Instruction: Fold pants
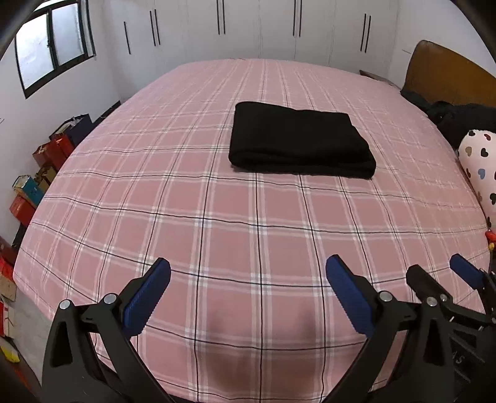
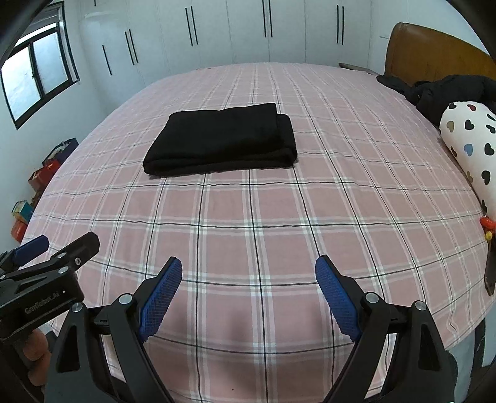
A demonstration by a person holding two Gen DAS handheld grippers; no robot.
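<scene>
Black pants (image 1: 300, 139) folded on plaid bed (image 1: 186, 192); left gripper (image 1: 248, 279) and right gripper (image 2: 248, 272) both gape wide, empty.

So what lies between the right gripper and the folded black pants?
Only bare pink plaid bedsheet lies between the right gripper and the folded black pants. The right wrist view shows the whole stretch.

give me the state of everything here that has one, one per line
pants: folded into a flat stack, lying on the bed, not held
left gripper: open, nothing between the fingers, above the sheet
right gripper: open, empty, above the sheet
sheet: spread smooth over the bed
wardrobe doors: shut
window: looks shut
pillow: lying at the bed's right edge
</scene>
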